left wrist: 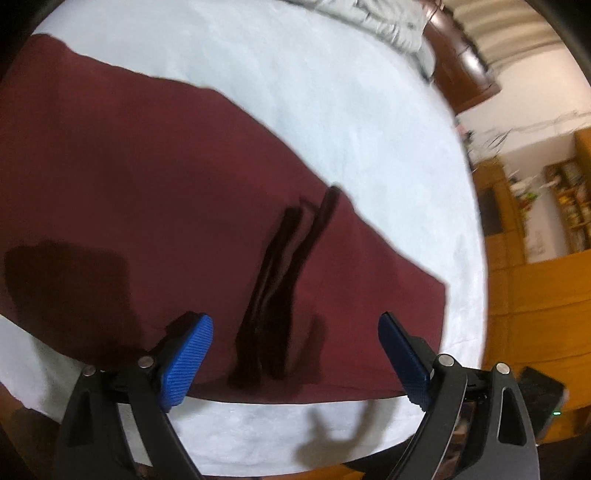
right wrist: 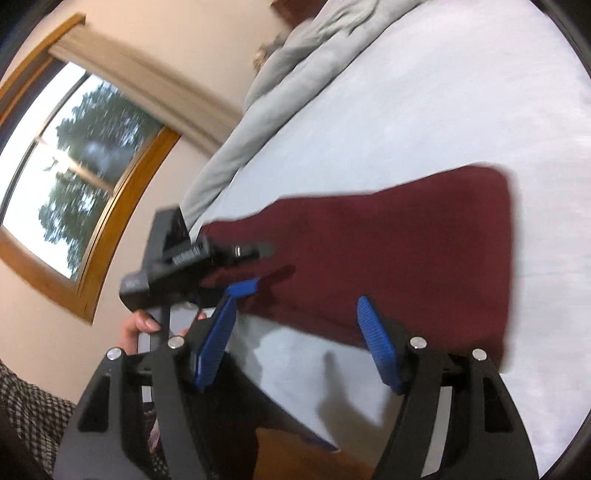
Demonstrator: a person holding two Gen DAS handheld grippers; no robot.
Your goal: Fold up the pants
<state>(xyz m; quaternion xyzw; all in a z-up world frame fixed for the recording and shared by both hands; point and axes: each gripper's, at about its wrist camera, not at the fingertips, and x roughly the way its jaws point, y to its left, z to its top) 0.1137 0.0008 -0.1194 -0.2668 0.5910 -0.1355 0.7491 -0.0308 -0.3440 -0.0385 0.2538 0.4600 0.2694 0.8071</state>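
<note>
Maroon pants (left wrist: 147, 192) lie flat on a white bed sheet (left wrist: 332, 92), with dark drawstrings (left wrist: 280, 280) at the waist end near me. My left gripper (left wrist: 295, 350) is open and empty, just above the waist edge. In the right wrist view the pants (right wrist: 388, 251) stretch across the sheet (right wrist: 443, 92), leg end at the right. My right gripper (right wrist: 295, 339) is open and empty over the near edge of the pants. The left gripper (right wrist: 243, 269) shows there at the left, held by a hand (right wrist: 140, 328).
A grey blanket (right wrist: 295, 74) is bunched at the far end of the bed, also in the left wrist view (left wrist: 388, 26). A window (right wrist: 66, 166) is on the wall. Wooden shelves (left wrist: 535, 206) and a dark device (left wrist: 539, 398) lie past the bed's edge.
</note>
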